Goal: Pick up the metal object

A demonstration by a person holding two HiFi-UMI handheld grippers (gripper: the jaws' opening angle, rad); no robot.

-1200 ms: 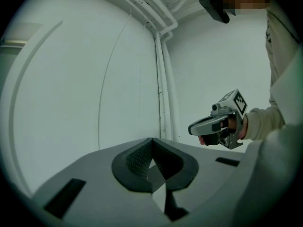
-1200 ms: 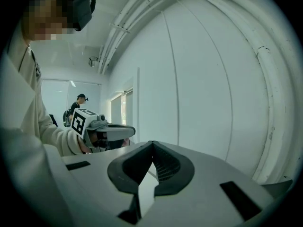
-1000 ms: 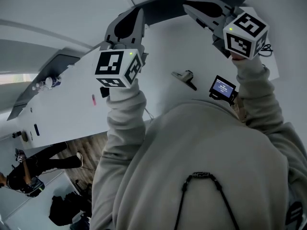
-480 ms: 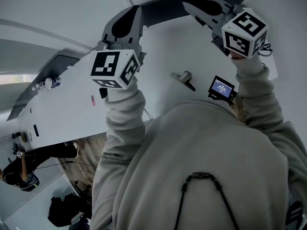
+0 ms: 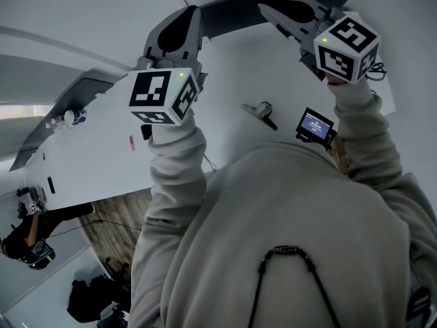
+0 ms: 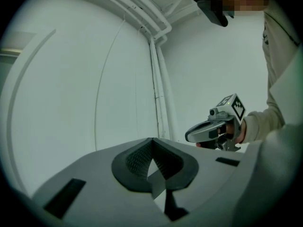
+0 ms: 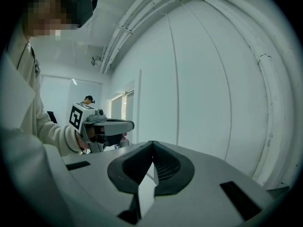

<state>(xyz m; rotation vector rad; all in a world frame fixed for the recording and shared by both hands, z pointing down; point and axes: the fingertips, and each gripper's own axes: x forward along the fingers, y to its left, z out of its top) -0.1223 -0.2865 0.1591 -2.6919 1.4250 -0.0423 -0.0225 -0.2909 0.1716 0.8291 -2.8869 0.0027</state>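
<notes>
While the left gripper (image 6: 152, 140) and right gripper (image 7: 152, 143) hung empty, jaws together, well apart from the metal object (image 5: 261, 111) on the counter (image 5: 89, 149), reaching unopened could knock it away.

A white table (image 5: 89, 156) carries only a few things. Near its middle lies the metal object (image 5: 260, 111), grey with a dark handle. Near it on the right sits a small device with a lit screen (image 5: 315, 126). Well apart on the left lie a small red item (image 5: 132, 141) and a dark strip (image 5: 52, 184), perhaps a marker.
</notes>
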